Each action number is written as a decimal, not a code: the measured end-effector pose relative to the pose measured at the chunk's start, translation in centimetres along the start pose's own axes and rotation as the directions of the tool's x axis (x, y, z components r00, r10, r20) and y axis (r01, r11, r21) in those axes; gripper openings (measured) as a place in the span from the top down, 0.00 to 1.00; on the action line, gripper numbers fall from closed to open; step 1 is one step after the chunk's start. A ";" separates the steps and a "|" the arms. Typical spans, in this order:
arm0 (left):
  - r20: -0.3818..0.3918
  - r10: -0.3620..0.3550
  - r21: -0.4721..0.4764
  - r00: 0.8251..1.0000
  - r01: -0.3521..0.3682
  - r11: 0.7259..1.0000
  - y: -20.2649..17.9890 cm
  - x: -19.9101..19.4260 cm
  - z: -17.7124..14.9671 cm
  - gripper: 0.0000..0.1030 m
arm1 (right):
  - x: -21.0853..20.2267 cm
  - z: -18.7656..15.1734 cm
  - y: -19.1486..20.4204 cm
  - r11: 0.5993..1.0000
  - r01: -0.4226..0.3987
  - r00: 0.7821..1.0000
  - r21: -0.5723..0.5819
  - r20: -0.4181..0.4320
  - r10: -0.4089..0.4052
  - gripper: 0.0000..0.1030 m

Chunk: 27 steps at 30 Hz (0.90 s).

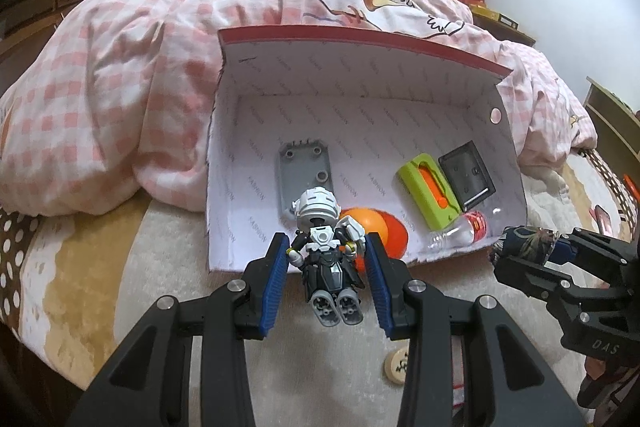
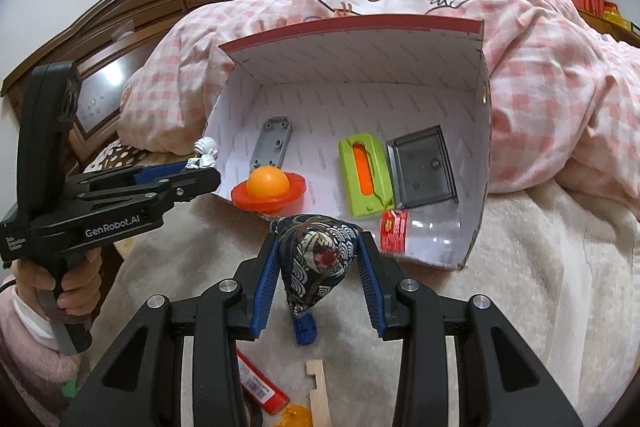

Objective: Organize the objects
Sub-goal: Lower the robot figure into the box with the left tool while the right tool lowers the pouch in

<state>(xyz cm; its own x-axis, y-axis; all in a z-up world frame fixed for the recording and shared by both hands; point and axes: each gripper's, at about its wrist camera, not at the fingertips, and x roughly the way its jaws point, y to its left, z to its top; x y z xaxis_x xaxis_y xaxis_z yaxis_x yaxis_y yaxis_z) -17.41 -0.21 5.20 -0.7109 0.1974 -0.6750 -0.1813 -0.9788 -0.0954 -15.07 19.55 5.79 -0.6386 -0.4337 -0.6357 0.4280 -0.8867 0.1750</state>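
My left gripper (image 1: 326, 243) is shut on a small toy robot (image 1: 326, 259) with a white head and black body, held in the air just in front of the near edge of an open cardboard box (image 1: 360, 41). The box lies on the bed with a white inside and red rim. In it are a grey plate (image 1: 304, 175), an orange ball on a red ring (image 1: 380, 227), a green and orange case (image 1: 430, 191), a dark tray (image 1: 466, 175) and a plastic bottle (image 1: 460, 233). My right gripper (image 2: 319, 241) is shut on a dark patterned fabric pouch (image 2: 316, 259), also at the box's near edge (image 2: 400, 257).
A pink checked quilt (image 1: 120, 99) is heaped behind and beside the box. On the cream blanket near me lie a round wooden disc (image 1: 400, 365), a red lighter-like item (image 2: 262, 383), a wooden strip (image 2: 318, 395) and a blue piece (image 2: 304, 331). A person's hand (image 2: 60, 283) grips the left tool.
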 end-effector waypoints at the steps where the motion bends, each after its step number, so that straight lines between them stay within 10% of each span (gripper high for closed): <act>1: 0.002 -0.001 0.001 1.000 0.001 1.000 -0.1 0.2 0.3 0.63 | 0.1 0.2 0.0 1.000 0.000 1.000 -0.002 0.002 0.000 0.62; 27: 0.026 0.022 -0.014 0.999 -0.021 1.000 0.0 7.3 5.4 0.63 | 5.9 7.4 -3.9 0.995 0.097 0.993 -0.003 0.072 -0.097 0.62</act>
<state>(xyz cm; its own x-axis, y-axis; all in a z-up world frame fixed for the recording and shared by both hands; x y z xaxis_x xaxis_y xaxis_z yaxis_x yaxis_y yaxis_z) -26.26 1.55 4.22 -0.7320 0.1774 -0.6578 -0.1568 -0.9835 -0.0908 -25.28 19.20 6.94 -0.7214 -0.3562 -0.5939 0.3657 -0.9242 0.1101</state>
